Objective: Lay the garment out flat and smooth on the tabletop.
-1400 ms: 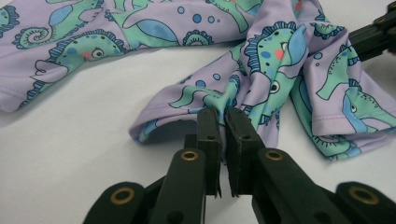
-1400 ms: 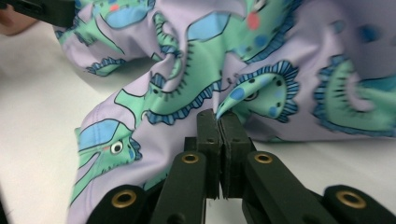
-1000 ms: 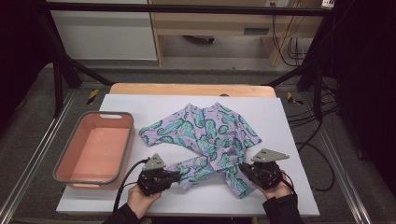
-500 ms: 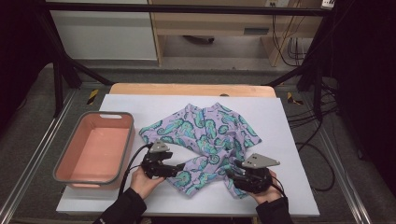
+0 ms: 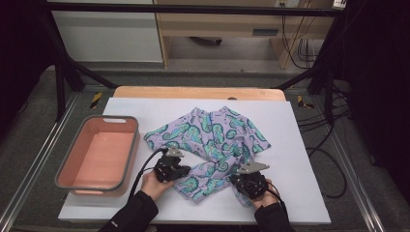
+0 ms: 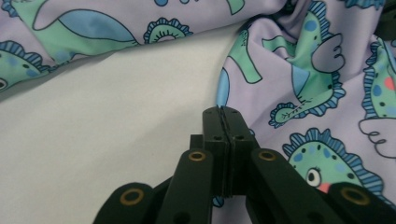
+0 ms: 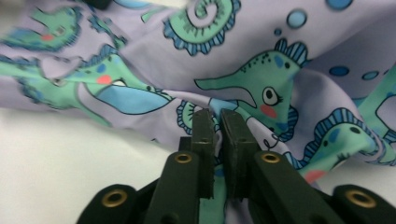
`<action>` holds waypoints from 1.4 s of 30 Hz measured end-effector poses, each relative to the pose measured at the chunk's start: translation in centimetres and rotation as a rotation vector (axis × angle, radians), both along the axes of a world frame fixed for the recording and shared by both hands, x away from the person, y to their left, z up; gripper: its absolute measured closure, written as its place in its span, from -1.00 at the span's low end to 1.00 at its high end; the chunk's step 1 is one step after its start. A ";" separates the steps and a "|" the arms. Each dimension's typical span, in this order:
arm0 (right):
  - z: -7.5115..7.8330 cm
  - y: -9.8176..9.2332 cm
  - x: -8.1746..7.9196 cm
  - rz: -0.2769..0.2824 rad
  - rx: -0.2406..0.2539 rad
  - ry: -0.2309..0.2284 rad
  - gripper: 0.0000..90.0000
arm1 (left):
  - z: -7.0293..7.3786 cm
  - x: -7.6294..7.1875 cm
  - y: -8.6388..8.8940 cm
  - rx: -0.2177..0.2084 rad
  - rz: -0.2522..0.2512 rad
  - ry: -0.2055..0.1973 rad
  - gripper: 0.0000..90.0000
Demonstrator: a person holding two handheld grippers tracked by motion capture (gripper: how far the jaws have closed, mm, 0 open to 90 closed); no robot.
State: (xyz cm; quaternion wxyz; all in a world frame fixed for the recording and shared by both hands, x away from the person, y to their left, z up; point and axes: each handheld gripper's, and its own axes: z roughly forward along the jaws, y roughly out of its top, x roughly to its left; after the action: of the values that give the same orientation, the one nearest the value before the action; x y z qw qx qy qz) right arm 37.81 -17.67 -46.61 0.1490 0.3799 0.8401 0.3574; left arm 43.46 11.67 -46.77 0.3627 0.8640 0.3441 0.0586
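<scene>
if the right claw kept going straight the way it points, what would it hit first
Most likely the seahorse-print shirt: the right claw points straight into its bunched folds, with cloth already at the tips. Depth is hard to judge, but nothing else lies in that line.

Left gripper (image 5: 183, 169): black body, grey three-cornered plate on top, black cable looping back past the wrist. Right gripper (image 5: 240, 181): same black build, same grey plate, thin black cable trailing behind. Both have flat black jaws on angled arms, with brass-coloured rings at the pivots and small dark screws near the jaw tips. The person wears dark long sleeves; the left cuff bears a small pale mark.
</scene>
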 end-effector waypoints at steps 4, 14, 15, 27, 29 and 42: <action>1.5 0.0 -0.7 0.041 0.048 -0.014 0.91 | 1.4 -1.4 1.7 0.002 0.029 -0.040 0.99; 1.1 4.6 -0.5 0.160 0.112 0.084 0.89 | 1.9 -6.2 5.7 0.015 0.096 -0.075 0.99; 0.7 5.3 -0.3 0.142 0.087 0.087 0.89 | 1.9 -6.2 5.7 0.017 0.099 -0.081 0.99; 0.7 8.0 -2.3 0.193 0.155 -0.008 0.15 | 0.9 -5.5 5.9 0.031 0.163 -0.078 0.99; -0.1 9.2 -2.6 0.223 0.150 0.024 0.13 | 0.8 -5.5 6.0 0.030 0.169 -0.077 0.99; 2.3 7.9 -2.9 0.302 0.174 0.067 1.00 | 1.8 -5.9 6.2 -0.055 0.158 -0.054 0.99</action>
State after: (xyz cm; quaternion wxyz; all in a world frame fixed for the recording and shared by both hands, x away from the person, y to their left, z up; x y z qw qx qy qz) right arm 34.88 -9.74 -44.36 0.0321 0.2726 0.8580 0.4342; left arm 37.51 17.89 -44.93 0.3897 0.8221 0.4027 0.1008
